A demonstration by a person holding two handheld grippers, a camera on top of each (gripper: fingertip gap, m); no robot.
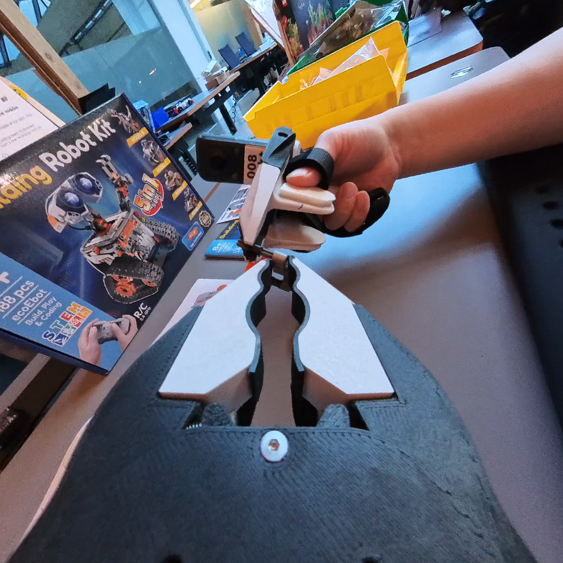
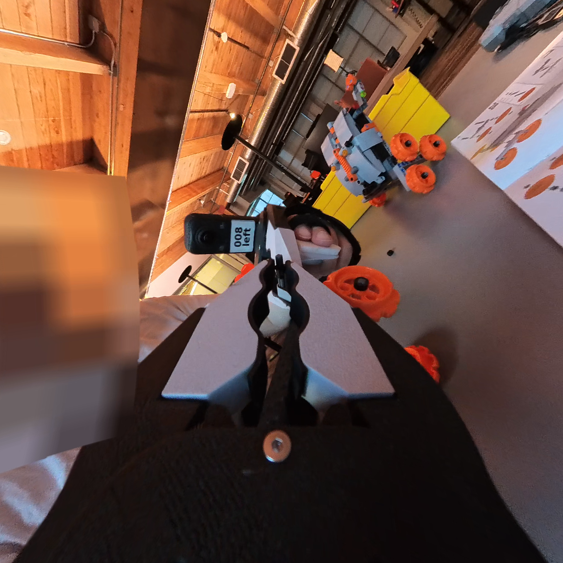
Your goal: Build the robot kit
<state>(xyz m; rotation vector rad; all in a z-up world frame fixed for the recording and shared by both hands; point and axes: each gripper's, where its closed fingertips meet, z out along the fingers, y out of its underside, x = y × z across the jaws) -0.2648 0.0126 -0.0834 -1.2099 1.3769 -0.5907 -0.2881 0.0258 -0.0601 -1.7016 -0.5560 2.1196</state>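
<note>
Nearest the lens in our left wrist view sat the black housing and white fingers [image 1: 219, 332] of the left gripper [image 1: 278, 263]. Its tips were drawn narrow around a small grey-and-black part [image 1: 278, 268] held above the grey table [image 1: 426, 304]. The right gripper [image 1: 254, 248] came in from above, carried by a hand [image 1: 356, 170], and its tips pinched a short black pin [image 1: 259, 247] that touched the same part. To the left leaned a blue kit box [image 1: 91, 231]; beyond the hand stood a yellow bin [image 1: 335, 100].

In our right wrist view the right gripper's [image 2: 278, 268] fingers [image 2: 225, 335] were likewise nearly together, closed on a thin dark piece, though we could not make out its shape. The left gripper [image 2: 281, 285] met it tip to tip. An orange wheel [image 2: 362, 292] lay on the table just beside them, a second wheel [image 2: 425, 361] nearer the camera, and a grey-and-orange model [image 2: 374, 152] stood farther off by open instruction pages [image 2: 524, 137].
</note>
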